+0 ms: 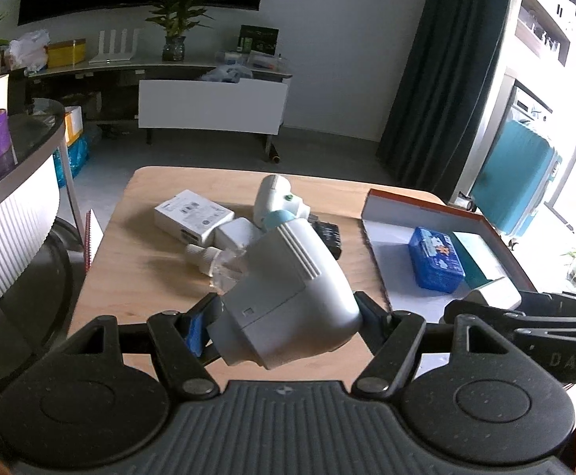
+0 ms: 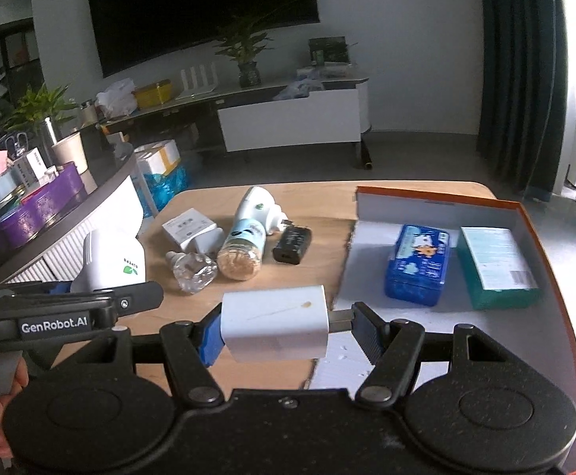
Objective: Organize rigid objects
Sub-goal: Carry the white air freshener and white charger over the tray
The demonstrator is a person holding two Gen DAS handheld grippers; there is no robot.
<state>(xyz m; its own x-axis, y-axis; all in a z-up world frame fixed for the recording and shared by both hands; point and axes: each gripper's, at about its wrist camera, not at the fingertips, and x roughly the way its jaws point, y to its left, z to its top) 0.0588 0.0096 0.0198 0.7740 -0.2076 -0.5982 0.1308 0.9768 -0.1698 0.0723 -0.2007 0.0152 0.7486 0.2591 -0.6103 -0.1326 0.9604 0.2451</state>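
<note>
Right wrist view: right claw (image 2: 286, 330) is gripping a white charger (image 2: 274, 326) beside the orange-rimmed box (image 2: 438, 198); left claw (image 1: 288, 316) is clamping a white vaporizer (image 1: 288, 297), likewise box-bound.

Ahead of the jaws, past the wooden table (image 2: 319, 194), grey floor (image 2: 406, 154) runs to a white wall (image 2: 398, 19) carrying a big dark TV (image 2: 201, 8). Under it stands a long low console (image 2: 256, 95) with a white front panel (image 2: 292, 122), a potted plant (image 2: 244, 51) and clutter on top. Right of the jaws hangs a dark curtain (image 2: 521, 79), with bright daylight beyond it. To their left curves a ribbed white counter (image 2: 102, 213).
</note>
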